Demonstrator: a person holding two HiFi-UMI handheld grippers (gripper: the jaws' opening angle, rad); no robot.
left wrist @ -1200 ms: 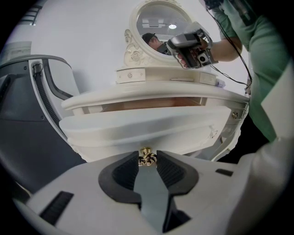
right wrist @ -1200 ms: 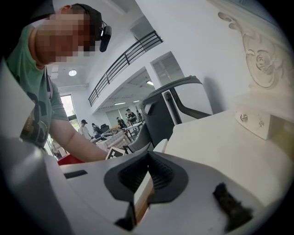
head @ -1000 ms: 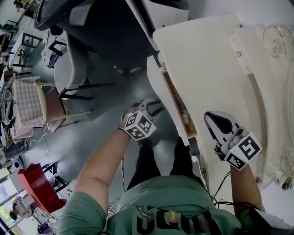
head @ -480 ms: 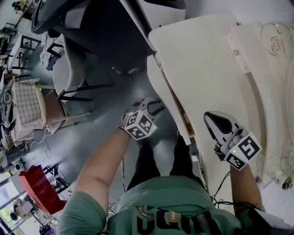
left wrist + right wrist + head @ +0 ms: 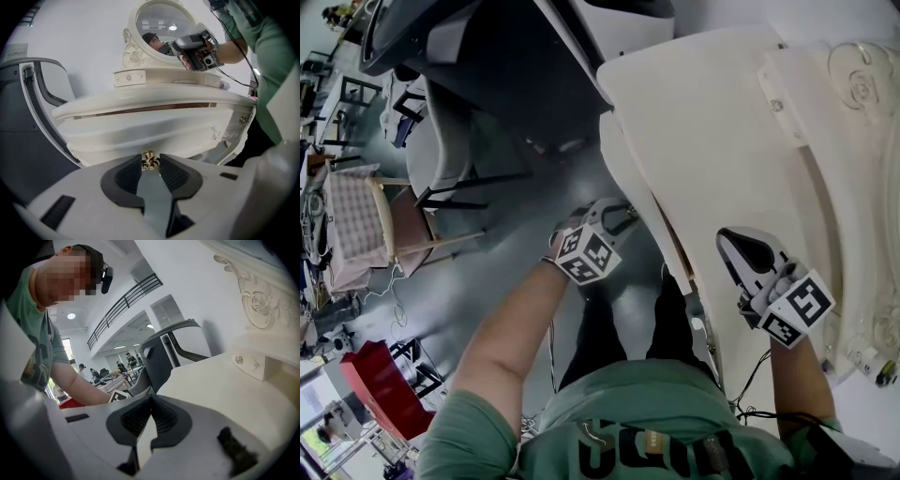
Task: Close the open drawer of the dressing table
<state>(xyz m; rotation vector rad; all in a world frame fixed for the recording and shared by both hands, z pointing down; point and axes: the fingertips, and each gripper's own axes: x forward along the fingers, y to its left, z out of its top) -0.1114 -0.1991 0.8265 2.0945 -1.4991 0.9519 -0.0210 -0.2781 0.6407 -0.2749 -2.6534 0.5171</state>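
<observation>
The left hand-held gripper (image 5: 150,164) is clamped on the small brass knob (image 5: 149,159) of the cream wooden drawer (image 5: 154,129). The drawer sits under the cream worktop's (image 5: 154,97) front edge, only a thin slit left open. The right hand-held gripper (image 5: 150,398), jaws together, is above that worktop's front edge

No wording can be read: dark lettering is seen on the green shirt (image 5: 628,412) below the dressing table (image 5: 712,122), but it cannot be made out.

A person in a green shirt (image 5: 656,441) holds the left gripper (image 5: 617,216) at the front of the cream dressing table's (image 5: 712,131) barely open drawer (image 5: 630,187), while the right gripper (image 5: 742,246) hangs over the tabletop
</observation>
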